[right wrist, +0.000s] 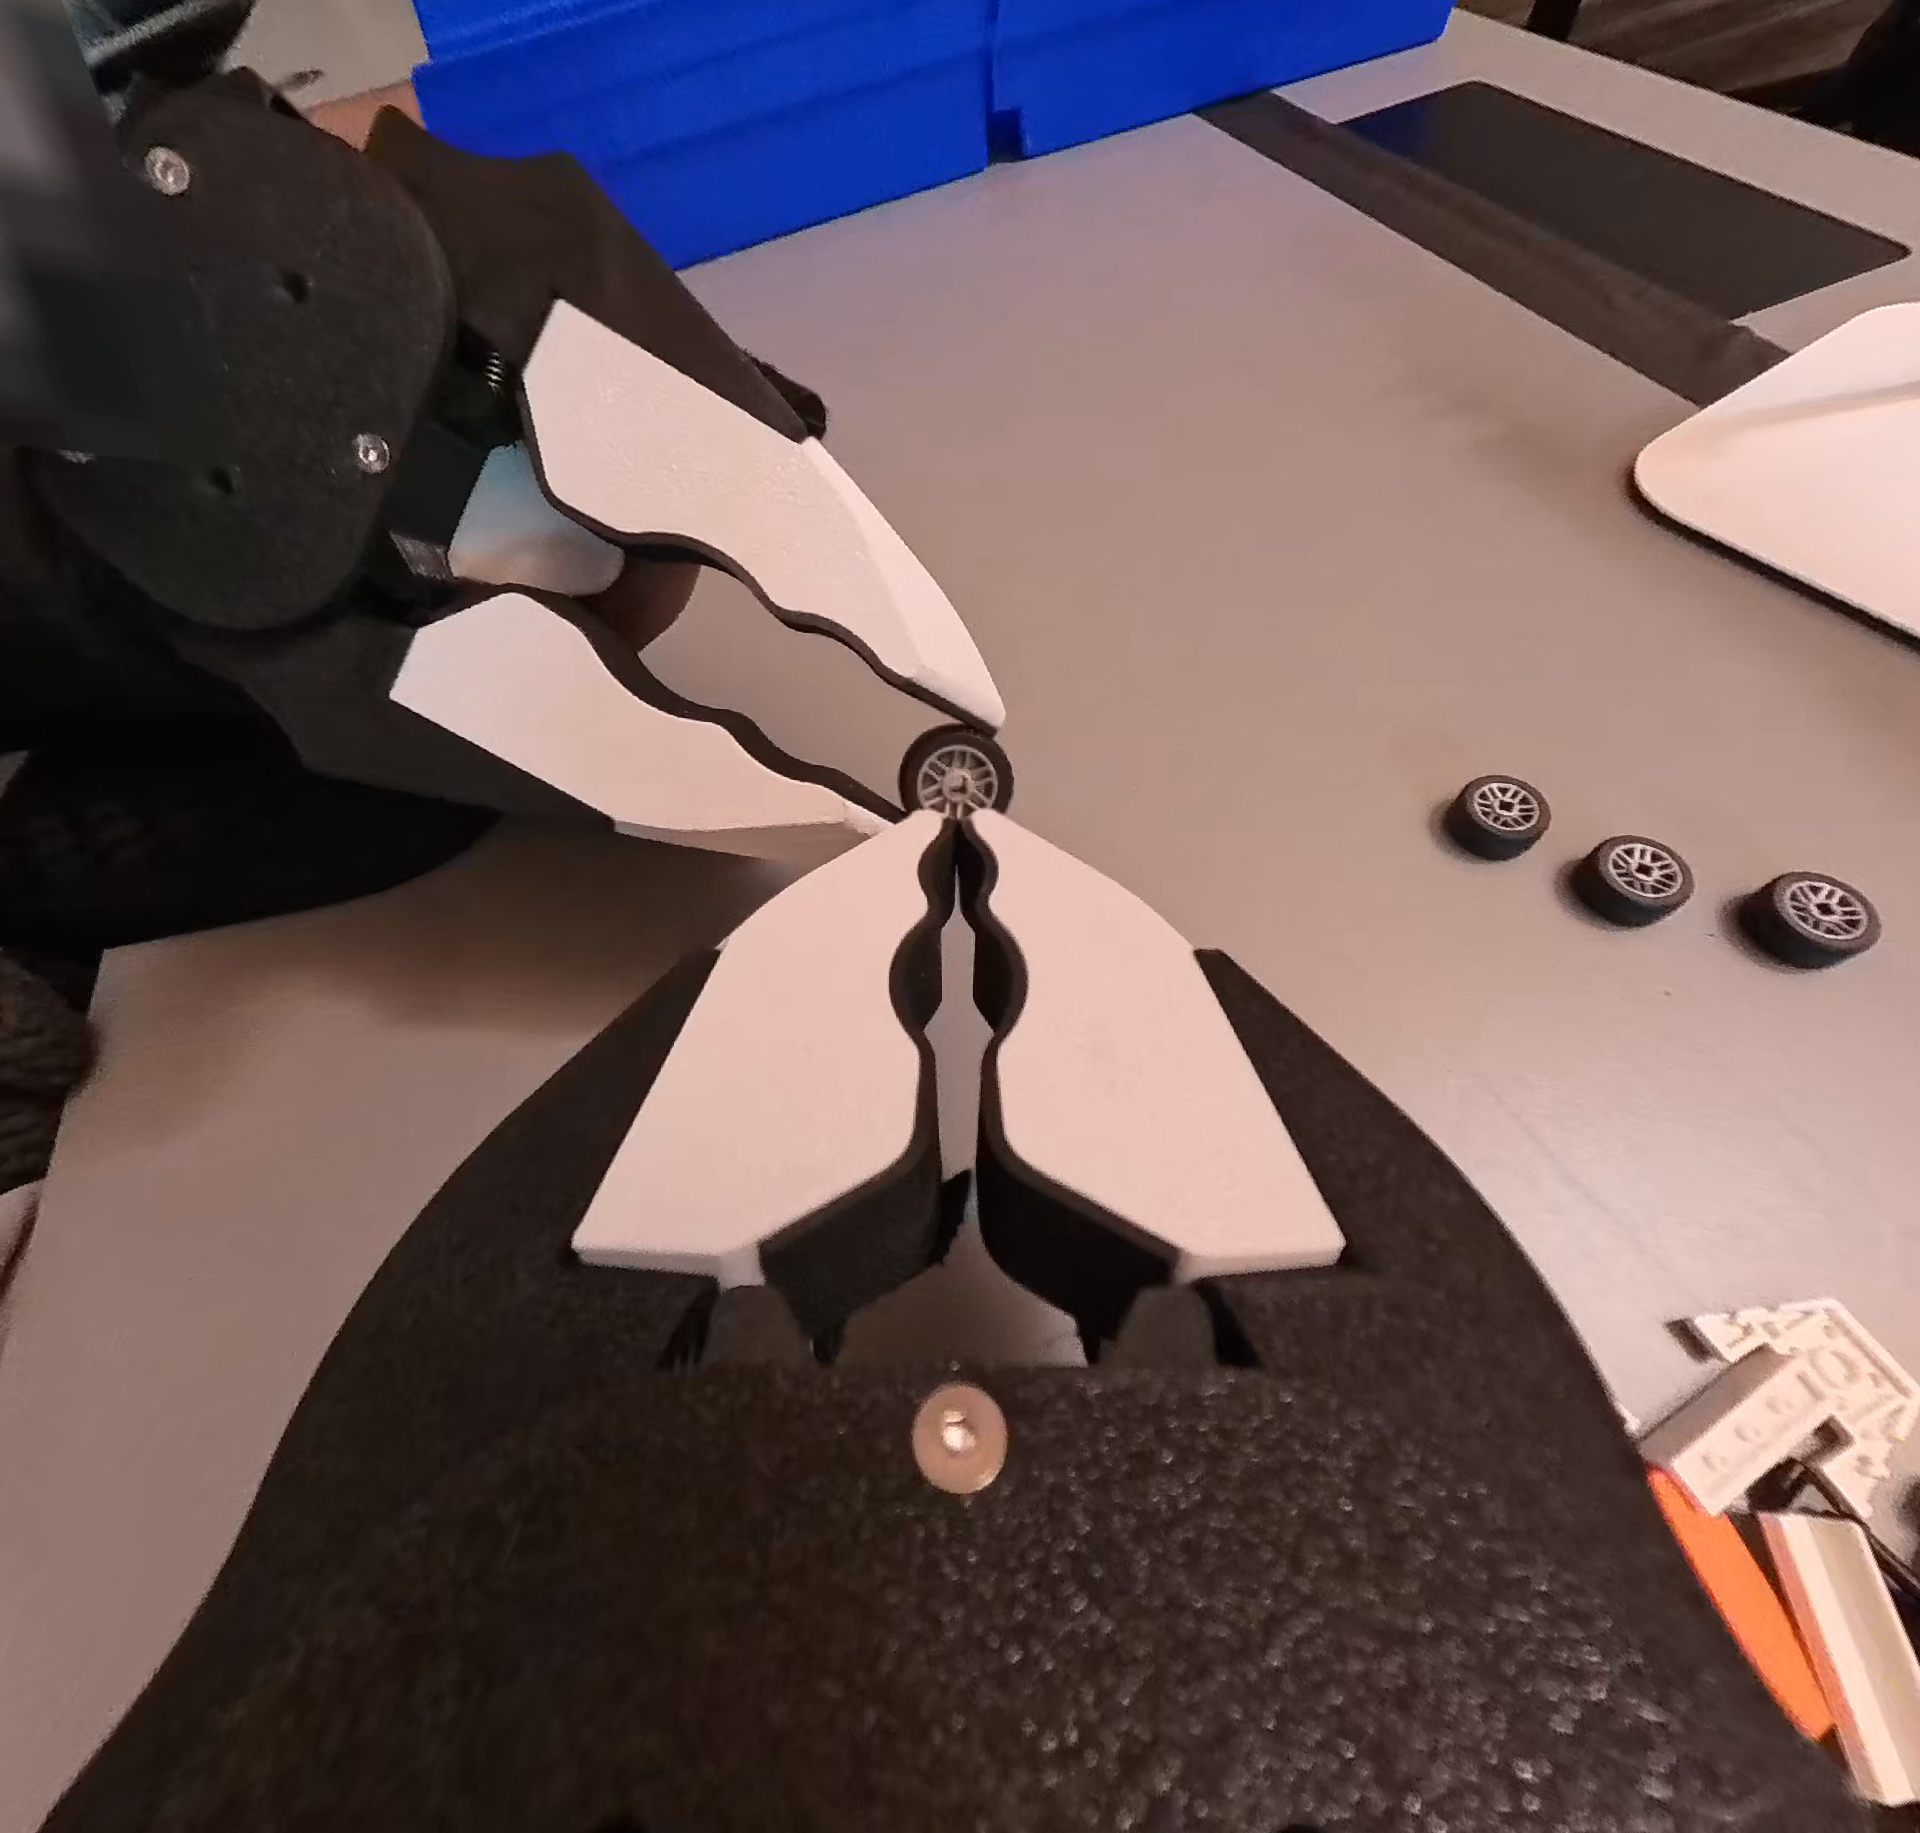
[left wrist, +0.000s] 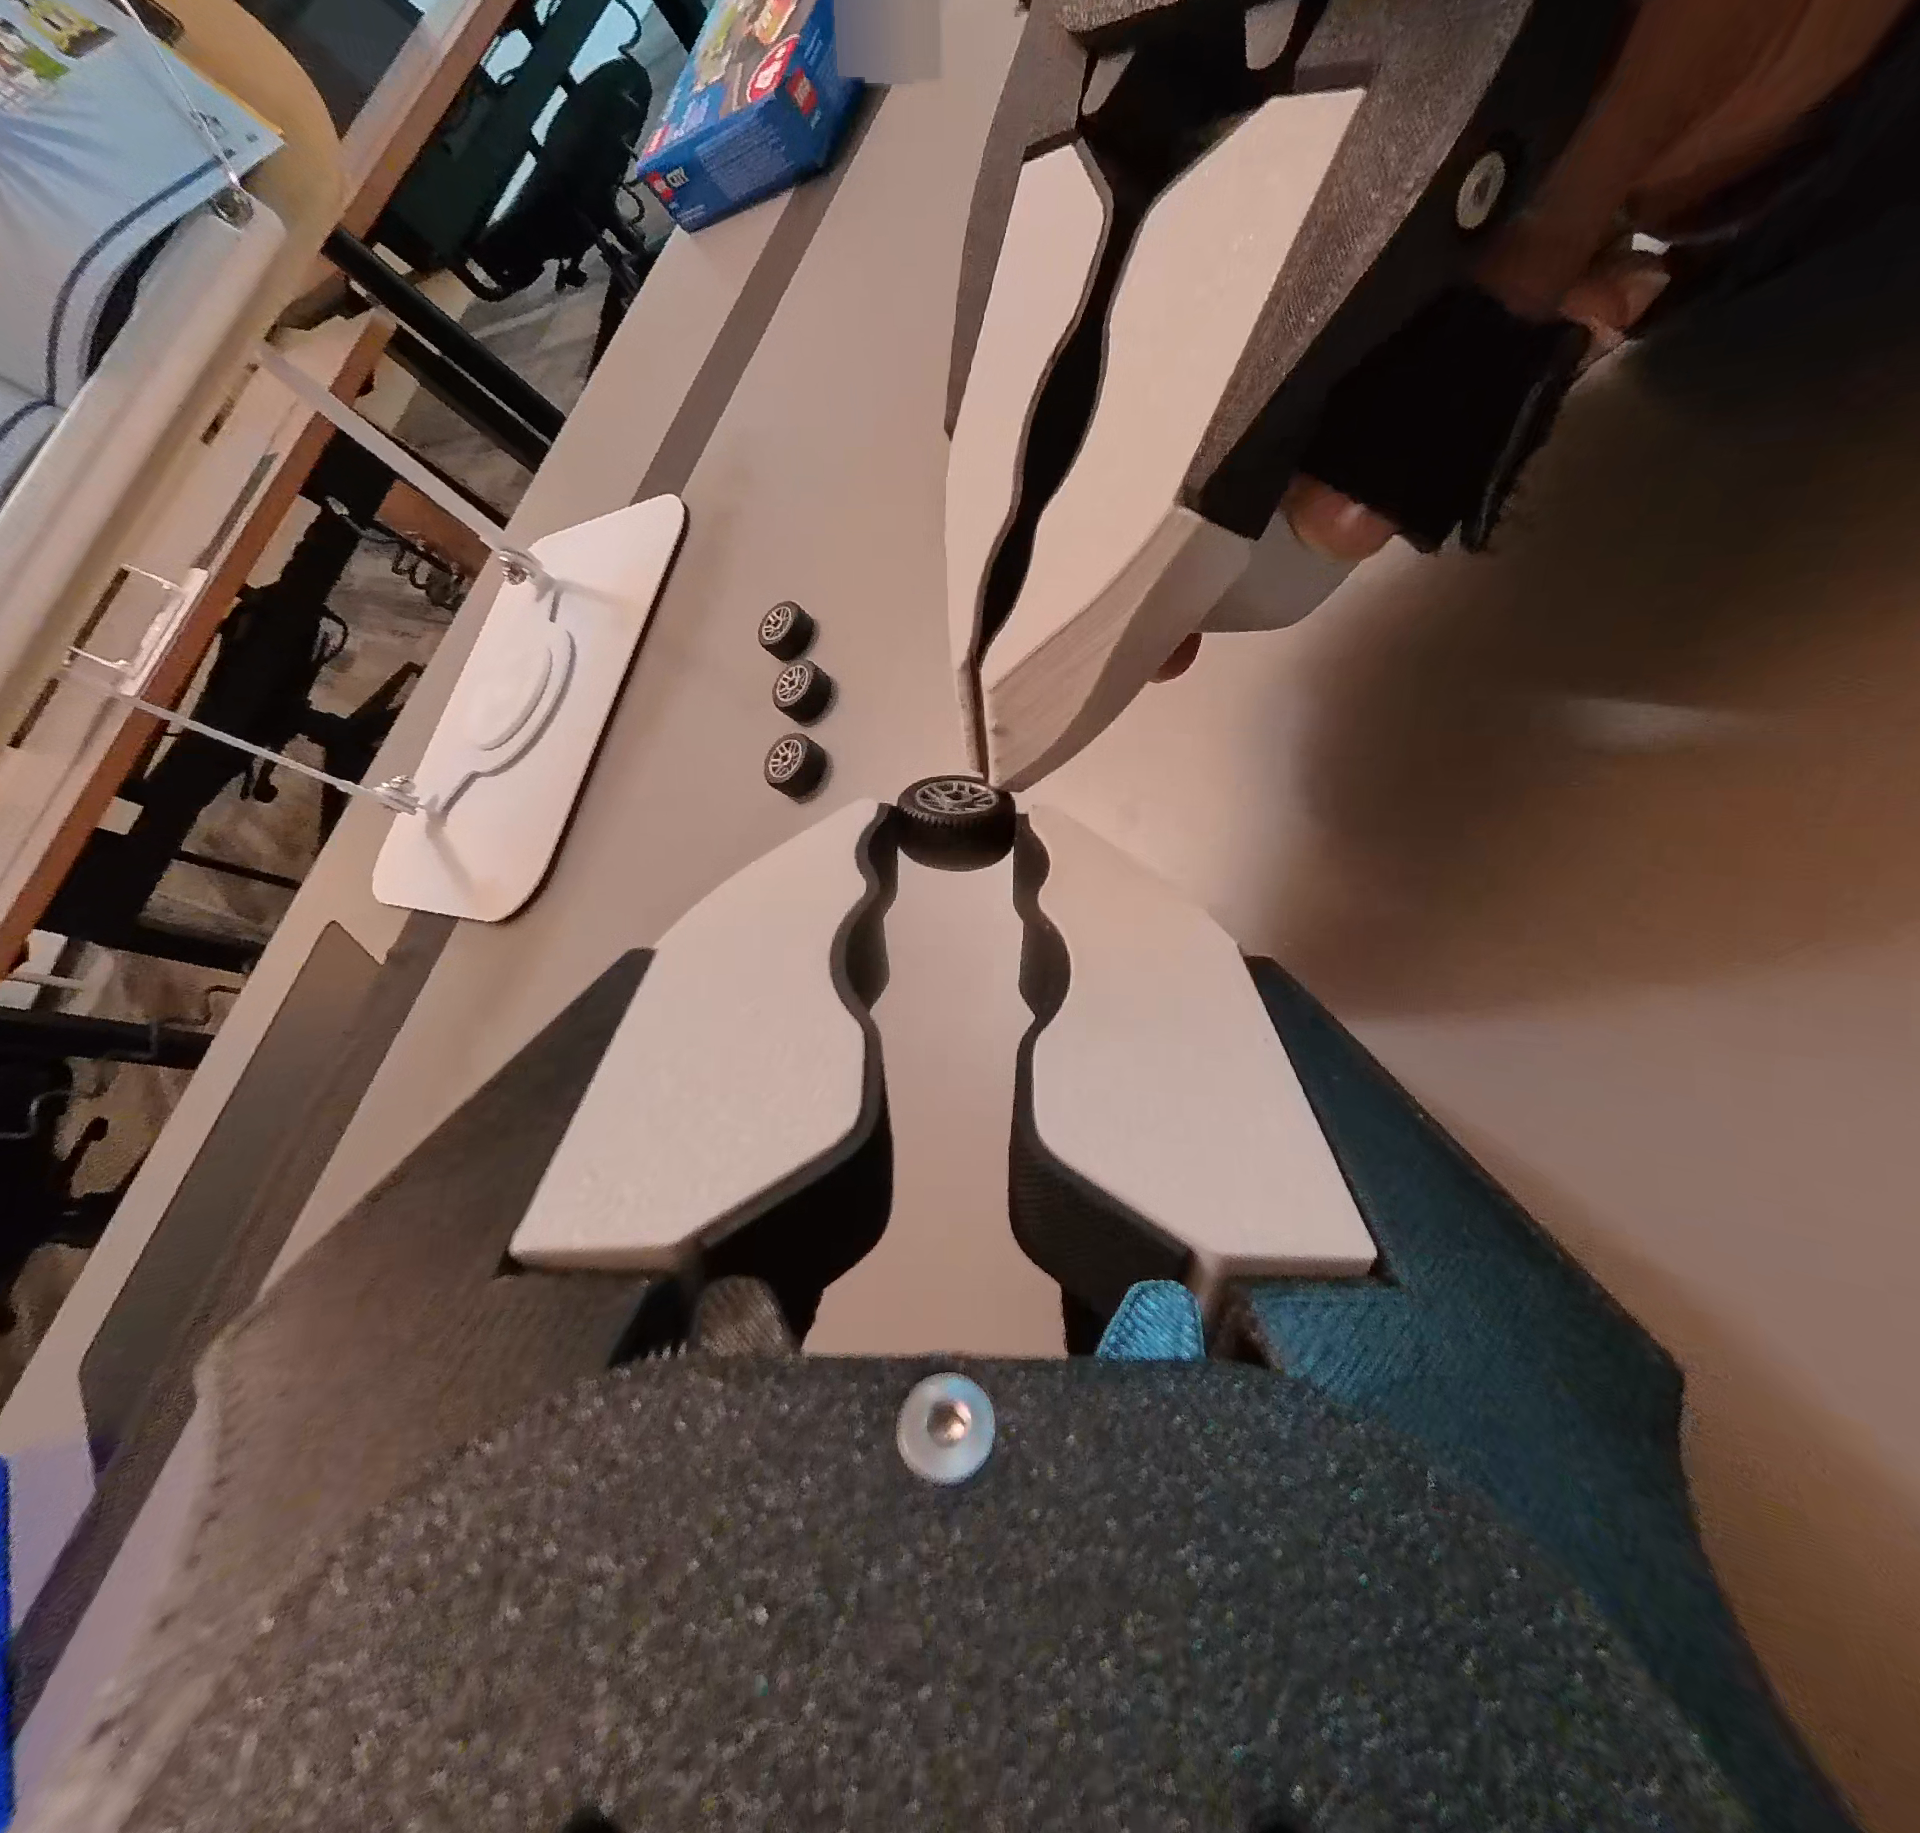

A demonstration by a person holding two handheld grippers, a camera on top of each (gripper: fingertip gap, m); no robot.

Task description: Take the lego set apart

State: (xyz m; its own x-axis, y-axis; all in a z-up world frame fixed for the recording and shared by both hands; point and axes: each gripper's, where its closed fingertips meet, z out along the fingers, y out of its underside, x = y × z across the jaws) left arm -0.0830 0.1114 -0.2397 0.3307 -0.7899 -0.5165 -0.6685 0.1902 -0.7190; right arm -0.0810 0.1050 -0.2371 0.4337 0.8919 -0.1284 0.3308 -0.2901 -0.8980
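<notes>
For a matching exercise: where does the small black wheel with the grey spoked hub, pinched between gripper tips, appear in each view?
Left wrist view: the small black wheel with grey spoked hub sits just above centre, between the left gripper tips.
Right wrist view: just left of centre, above the shut right gripper.
Shared landmark: row of three loose wheels.

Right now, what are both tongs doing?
Left tongs: shut on the small black-tyred grey-hubbed lego wheel.
Right tongs: shut, tips against that wheel.

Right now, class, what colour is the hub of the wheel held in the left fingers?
Grey hub, black tyre; clearest in the right wrist view.
</notes>
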